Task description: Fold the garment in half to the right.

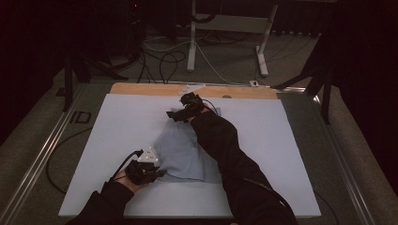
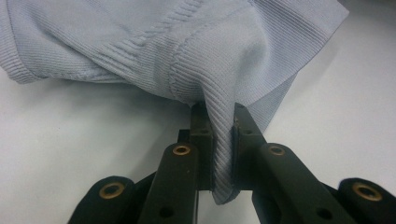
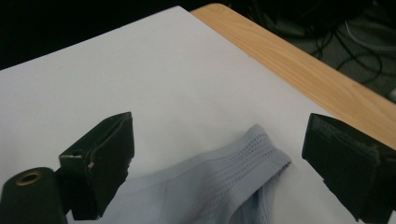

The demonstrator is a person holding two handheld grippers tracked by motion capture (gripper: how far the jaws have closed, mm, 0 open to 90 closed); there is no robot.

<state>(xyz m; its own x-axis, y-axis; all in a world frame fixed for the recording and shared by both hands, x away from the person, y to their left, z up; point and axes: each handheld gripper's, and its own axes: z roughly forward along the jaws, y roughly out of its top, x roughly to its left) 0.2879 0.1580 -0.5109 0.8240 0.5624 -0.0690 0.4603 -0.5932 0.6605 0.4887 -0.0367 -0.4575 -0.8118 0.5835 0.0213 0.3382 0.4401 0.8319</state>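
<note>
My left gripper (image 2: 222,154) pinches a ribbed fold of the one pale blue garment (image 2: 187,51), which lies mid-table on the white sheet (image 1: 122,126). My right gripper (image 3: 219,154) hangs wide open above its waistband (image 3: 243,158).

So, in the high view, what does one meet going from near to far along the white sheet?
Left hand-held gripper shut on the light blue garment → right hand-held gripper, open → wooden table edge.

Left gripper (image 2: 222,154) low at near side, jaws clamped. Right gripper (image 3: 219,163) reaching far, jaws wide, wrist seemingly turned.
</note>
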